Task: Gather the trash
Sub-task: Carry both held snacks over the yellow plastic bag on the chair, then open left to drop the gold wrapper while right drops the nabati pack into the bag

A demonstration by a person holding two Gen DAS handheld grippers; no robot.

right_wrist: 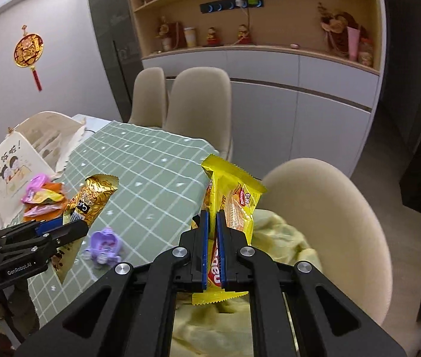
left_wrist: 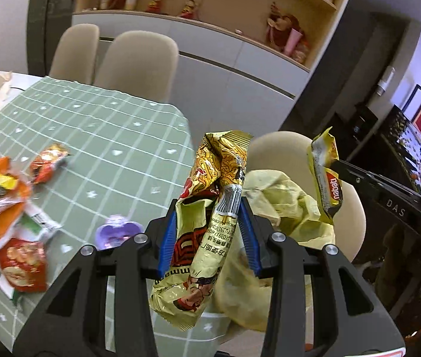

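Left gripper, jaws partly closed, clamps a crumpled gold noodle packet between its blue pads. Right gripper, jaws narrow, pinches a yellow wafer wrapper. Both wrappers hang past the right edge of the green checked tablecloth, over a beige chair that carries a pale yellow bag. On the cloth: a purple plastic piece near the edge and 1 heap of wrappers at far left.
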